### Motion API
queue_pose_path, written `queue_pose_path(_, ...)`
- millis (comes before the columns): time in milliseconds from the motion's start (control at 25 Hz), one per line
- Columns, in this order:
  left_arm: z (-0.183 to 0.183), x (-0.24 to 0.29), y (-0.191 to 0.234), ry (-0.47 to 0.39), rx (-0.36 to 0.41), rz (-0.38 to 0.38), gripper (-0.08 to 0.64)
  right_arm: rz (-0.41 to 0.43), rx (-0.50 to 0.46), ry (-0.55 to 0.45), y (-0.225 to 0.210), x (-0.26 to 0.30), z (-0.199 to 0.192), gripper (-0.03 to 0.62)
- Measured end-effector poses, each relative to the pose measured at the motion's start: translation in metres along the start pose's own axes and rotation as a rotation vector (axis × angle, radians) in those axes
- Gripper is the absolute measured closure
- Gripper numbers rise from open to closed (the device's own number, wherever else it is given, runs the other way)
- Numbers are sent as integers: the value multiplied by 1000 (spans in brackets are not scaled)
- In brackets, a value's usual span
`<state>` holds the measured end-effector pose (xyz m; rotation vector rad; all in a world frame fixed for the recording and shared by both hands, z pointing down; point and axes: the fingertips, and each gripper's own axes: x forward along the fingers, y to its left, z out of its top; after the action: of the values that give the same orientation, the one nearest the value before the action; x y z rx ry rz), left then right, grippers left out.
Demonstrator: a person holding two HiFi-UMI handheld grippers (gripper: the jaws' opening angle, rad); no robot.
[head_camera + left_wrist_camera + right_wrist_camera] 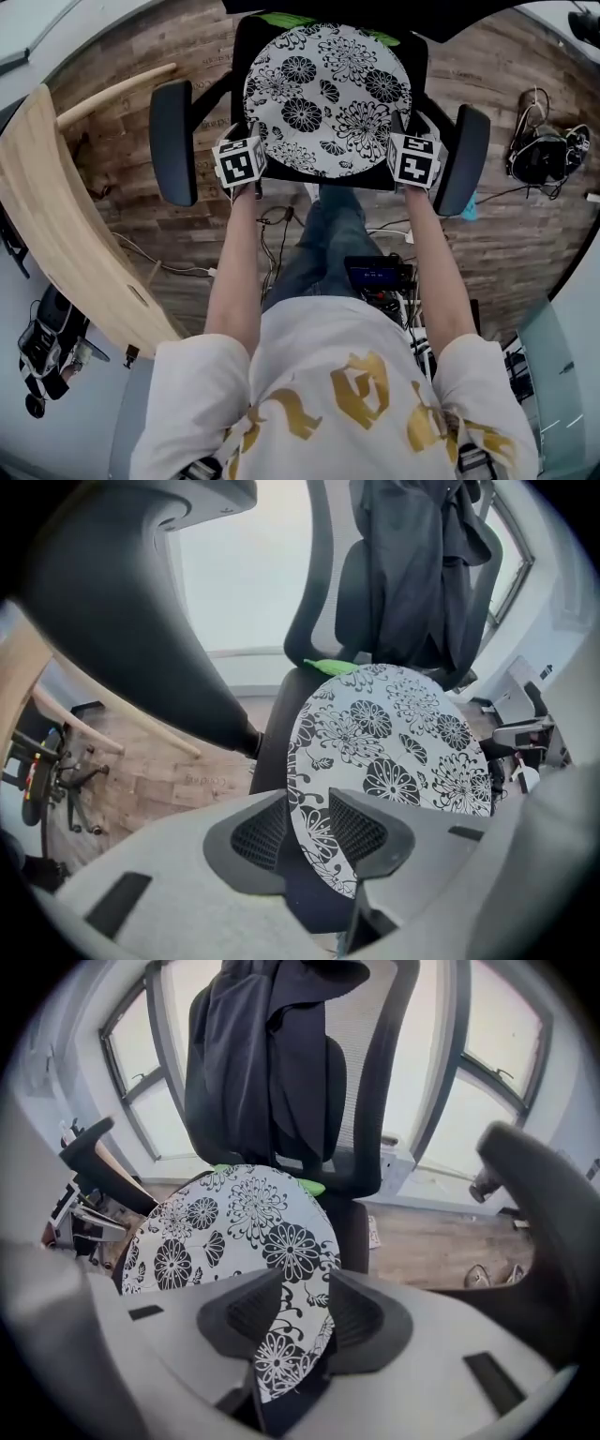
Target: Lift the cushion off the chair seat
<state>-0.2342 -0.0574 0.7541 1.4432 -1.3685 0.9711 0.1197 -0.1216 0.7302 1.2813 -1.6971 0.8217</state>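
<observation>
– On the chair seat [246, 42], head view first: the round flowered cushion [323, 94] lies flat. My left gripper [242, 157] is at its near-left rim and my right gripper [414, 157] at its near-right, both equally close.
– And the left gripper view?
– Jaws apart. The rim runs up between the pads [258, 832], not pinched as far as I can see.
– Right gripper view?
– Same: jaws apart astride the rim, the disc spreading away ahead. I reckon both must close before I lift.
</observation>
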Motion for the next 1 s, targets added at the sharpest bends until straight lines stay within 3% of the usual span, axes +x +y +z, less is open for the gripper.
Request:
queue_pose_path(640, -15, 42, 0, 80, -29, 15, 396, -36, 67, 121, -23, 61, -35, 413)
queue_pose_path(880, -17, 44, 2, 130, -34, 61, 396, -36, 87, 133, -26, 67, -38, 413)
queue_pose_path(1000, -16, 43, 3, 133, -78, 57, 404, -34, 66, 152, -26, 67, -39, 414)
